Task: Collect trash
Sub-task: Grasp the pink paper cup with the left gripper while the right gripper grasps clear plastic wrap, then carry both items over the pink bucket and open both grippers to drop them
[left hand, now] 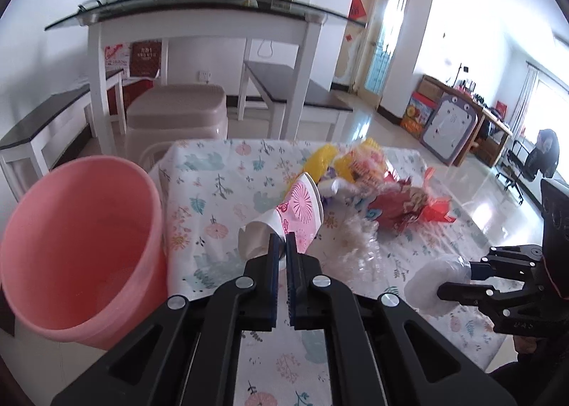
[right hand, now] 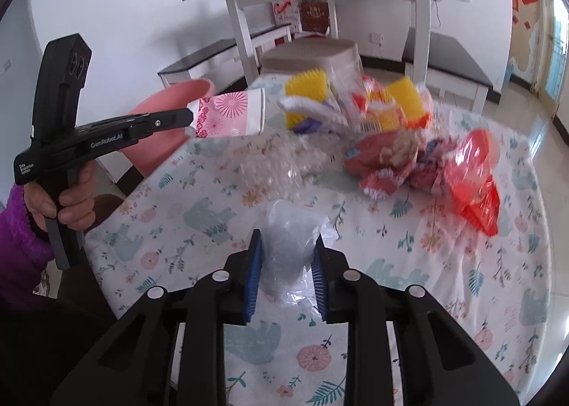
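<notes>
My left gripper [left hand: 283, 241] is shut on the rim of a pink-patterned paper cup [left hand: 302, 214] and holds it above the table, right of the pink bin [left hand: 76, 224]; the cup [right hand: 231, 114] and the left gripper [right hand: 190, 119] also show in the right wrist view. My right gripper [right hand: 288, 242] is shut on a crumpled clear plastic bag [right hand: 290, 246] above the floral tablecloth [right hand: 391, 281]; it shows at the right of the left wrist view [left hand: 469, 276] with the bag [left hand: 435, 285]. A heap of wrappers lies beyond: yellow pieces [right hand: 307, 85], red packets [right hand: 473, 171], clear bubble plastic [right hand: 277, 164].
A beige plastic stool [left hand: 177, 110] stands behind the table. A white glass-topped desk [left hand: 199, 11] and dark benches [left hand: 302, 89] stand farther back. The pink bin sits at the table's left edge. A person's hand in a purple sleeve [right hand: 64, 206] holds the left gripper.
</notes>
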`<state>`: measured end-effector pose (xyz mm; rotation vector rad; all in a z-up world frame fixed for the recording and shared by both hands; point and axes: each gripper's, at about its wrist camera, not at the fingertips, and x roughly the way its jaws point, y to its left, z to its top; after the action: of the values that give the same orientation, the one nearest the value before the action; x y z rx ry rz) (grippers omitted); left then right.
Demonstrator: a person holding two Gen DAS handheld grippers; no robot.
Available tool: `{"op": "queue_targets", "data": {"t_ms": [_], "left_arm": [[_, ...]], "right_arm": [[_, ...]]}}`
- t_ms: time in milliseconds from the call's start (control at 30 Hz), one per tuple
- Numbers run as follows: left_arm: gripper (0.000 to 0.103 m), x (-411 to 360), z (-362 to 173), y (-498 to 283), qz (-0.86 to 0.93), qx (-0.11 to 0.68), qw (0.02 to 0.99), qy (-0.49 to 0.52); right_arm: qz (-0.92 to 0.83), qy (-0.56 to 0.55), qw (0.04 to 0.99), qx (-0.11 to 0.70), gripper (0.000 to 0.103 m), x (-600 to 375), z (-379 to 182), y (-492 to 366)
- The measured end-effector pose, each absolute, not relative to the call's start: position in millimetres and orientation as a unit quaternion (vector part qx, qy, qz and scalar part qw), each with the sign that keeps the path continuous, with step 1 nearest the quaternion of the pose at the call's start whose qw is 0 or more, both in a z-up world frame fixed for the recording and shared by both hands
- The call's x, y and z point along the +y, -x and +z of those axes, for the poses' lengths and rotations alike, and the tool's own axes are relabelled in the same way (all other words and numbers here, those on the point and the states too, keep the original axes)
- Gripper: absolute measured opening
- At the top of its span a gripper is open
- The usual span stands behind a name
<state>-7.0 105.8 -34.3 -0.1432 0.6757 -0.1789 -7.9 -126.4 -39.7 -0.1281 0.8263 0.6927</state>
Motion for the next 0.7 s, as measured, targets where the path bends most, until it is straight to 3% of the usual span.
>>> {"op": "queue_targets", "data": {"t_ms": [333,700], "left_arm": [[0.003,156,1,44,0.019,0.281,0.956,0.080],[0.003,228,-10,57,0.167,0.311,0.932,0.081]], "right_arm": [[0.384,0.051,0.864,0.323,0.026,-73,5,-17],[0.459,0.050,0.829,0.315,0.026,61,4,-50]]}}
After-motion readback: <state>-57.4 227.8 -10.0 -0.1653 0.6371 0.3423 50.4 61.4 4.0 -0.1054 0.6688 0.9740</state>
